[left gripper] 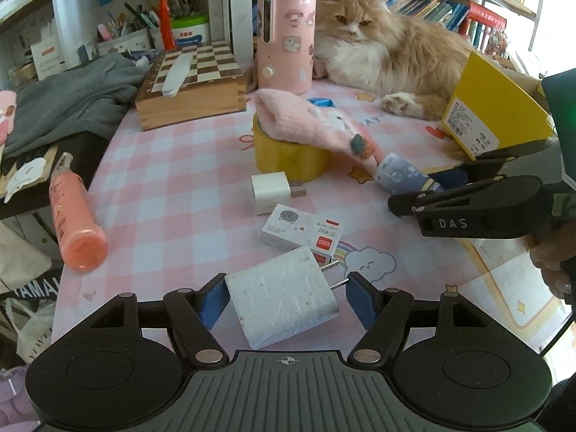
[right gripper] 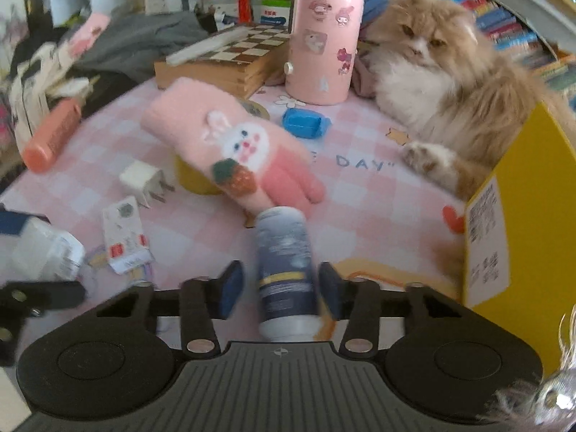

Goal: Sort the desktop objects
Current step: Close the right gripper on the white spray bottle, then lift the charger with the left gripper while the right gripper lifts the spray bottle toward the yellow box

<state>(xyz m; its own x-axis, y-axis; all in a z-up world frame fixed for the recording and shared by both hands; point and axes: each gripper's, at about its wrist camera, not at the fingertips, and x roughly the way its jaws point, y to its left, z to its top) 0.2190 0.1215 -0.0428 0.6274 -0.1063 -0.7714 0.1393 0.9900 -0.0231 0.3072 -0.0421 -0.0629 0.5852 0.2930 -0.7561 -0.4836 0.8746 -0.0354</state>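
A white charger (left gripper: 284,306) with two metal prongs sits tilted between the blue pads of my left gripper (left gripper: 284,298). One pad is on its left corner and the other on its prongs, so the gripper is shut on it. A dark blue bottle (right gripper: 284,270) with a white base lies on the pink checked tablecloth (right gripper: 360,194) between the pads of my right gripper (right gripper: 280,288). The right pad touches it, and a narrow gap shows on the left. The left wrist view shows the right gripper (left gripper: 414,190) reaching in from the right around the bottle (left gripper: 399,176).
A pink glove (right gripper: 237,144) drapes over a yellow cup (left gripper: 288,158). Nearby lie a small white plug (left gripper: 270,190), a small card box (left gripper: 302,230), an orange tube (left gripper: 72,216) and a blue object (right gripper: 306,122). A cat (left gripper: 388,54), a pink canister (left gripper: 284,39), a chessboard box (left gripper: 190,82) and a yellow box (left gripper: 493,108) stand behind.
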